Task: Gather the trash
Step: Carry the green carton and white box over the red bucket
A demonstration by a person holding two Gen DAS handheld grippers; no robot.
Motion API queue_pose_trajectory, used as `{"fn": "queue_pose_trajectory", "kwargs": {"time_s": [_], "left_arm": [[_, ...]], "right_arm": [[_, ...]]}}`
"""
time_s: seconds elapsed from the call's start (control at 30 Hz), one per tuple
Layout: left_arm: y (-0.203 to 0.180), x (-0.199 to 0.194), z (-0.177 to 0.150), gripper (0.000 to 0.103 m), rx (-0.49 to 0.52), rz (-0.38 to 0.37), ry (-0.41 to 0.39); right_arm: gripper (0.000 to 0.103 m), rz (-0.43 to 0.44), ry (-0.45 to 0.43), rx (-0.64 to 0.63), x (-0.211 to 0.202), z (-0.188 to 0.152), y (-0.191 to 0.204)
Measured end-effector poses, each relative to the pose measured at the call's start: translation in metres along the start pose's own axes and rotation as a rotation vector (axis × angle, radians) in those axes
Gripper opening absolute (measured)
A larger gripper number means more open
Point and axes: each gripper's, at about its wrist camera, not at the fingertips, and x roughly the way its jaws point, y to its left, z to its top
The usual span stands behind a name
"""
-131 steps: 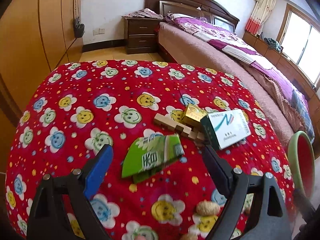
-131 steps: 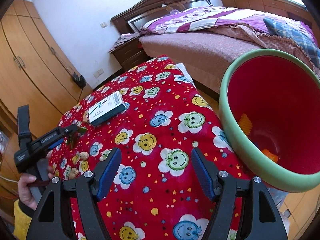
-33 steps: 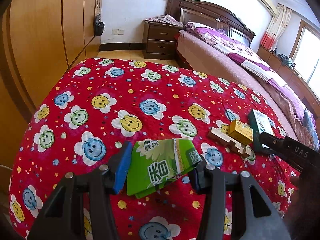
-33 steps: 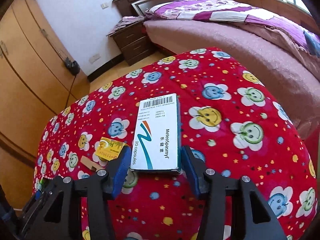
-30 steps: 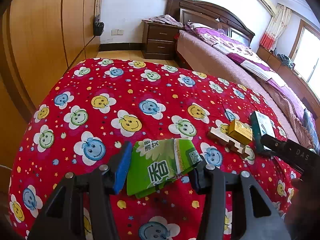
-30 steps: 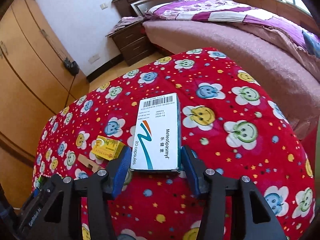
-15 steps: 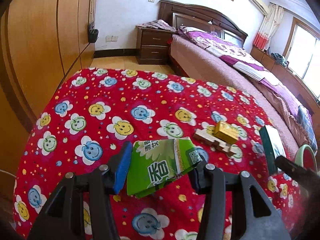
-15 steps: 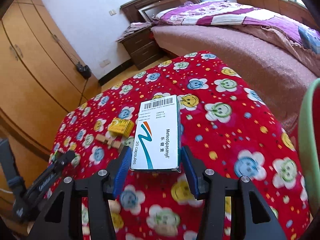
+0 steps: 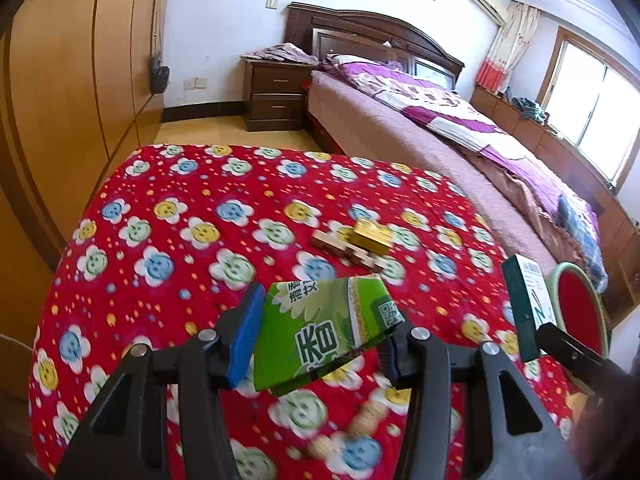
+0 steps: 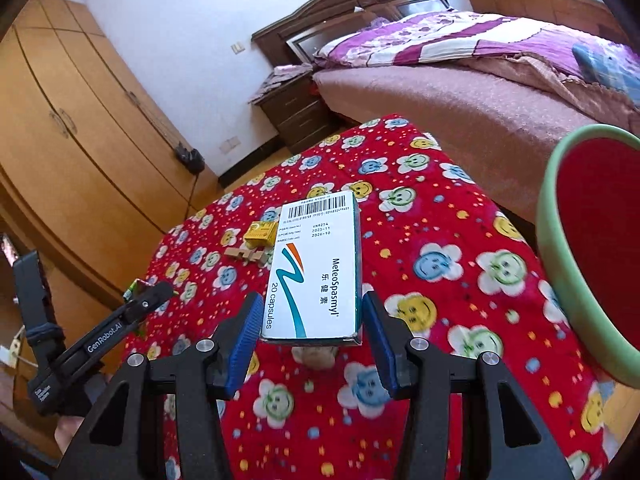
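My left gripper (image 9: 320, 340) is shut on a crumpled green packet (image 9: 324, 336) and holds it above the red smiley-flower cloth (image 9: 180, 248). My right gripper (image 10: 312, 324) is shut on a white and teal medicine box (image 10: 316, 276), lifted above the cloth; the box also shows at the right of the left wrist view (image 9: 526, 304). The green bin with a red inside (image 10: 592, 248) stands at the table's right edge, to the right of the box, and also shows in the left wrist view (image 9: 576, 308).
A small yellow box (image 9: 372, 236) and a notched wooden piece (image 9: 348, 250) lie mid-table. A peanut (image 10: 314, 356) lies under the medicine box. A bed (image 9: 460, 132), nightstand (image 9: 276, 96) and wardrobe (image 9: 76, 80) surround the table.
Both grippers have risen and pulled back from the table with their items held. The right gripper has swung towards the bin, which now fills more of its right edge.
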Motion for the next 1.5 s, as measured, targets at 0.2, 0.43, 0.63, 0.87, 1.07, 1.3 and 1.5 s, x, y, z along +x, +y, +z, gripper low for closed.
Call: {"fn": "queue_pose_trajectory", "kwargs": {"time_s": [0.2,0.43,0.63,0.87,1.07,1.3,1.5], "left_arm": [[-0.017,-0.015,-0.011,0.051,0.000,-0.041,0.013],[-0.038,-0.027,-0.021,0.051,0.017,-0.069,0.023],[-0.055,-0.036,-0.025,0.052,0.033,-0.099,0.024],[-0.082,-0.042,-0.028,0.051,0.073,-0.139,0.028],[-0.109,-0.041,-0.032,0.052,0.121,-0.166,0.040],[-0.138,-0.034,-0.037,0.051,0.172,-0.200,0.061],[-0.163,-0.029,-0.044,0.051,0.216,-0.230,0.077]], "right_arm": [[0.052,0.020,-0.037,0.012,-0.026,-0.006,-0.007],[0.052,0.027,-0.070,0.034,-0.049,-0.013,-0.022],[0.052,0.023,-0.100,0.059,-0.064,-0.015,-0.039],[0.052,0.014,-0.139,0.093,-0.091,-0.022,-0.062],[0.052,0.006,-0.165,0.122,-0.106,-0.026,-0.078],[0.052,-0.019,-0.198,0.166,-0.122,-0.029,-0.100],[0.052,-0.049,-0.219,0.214,-0.132,-0.031,-0.124]]}}
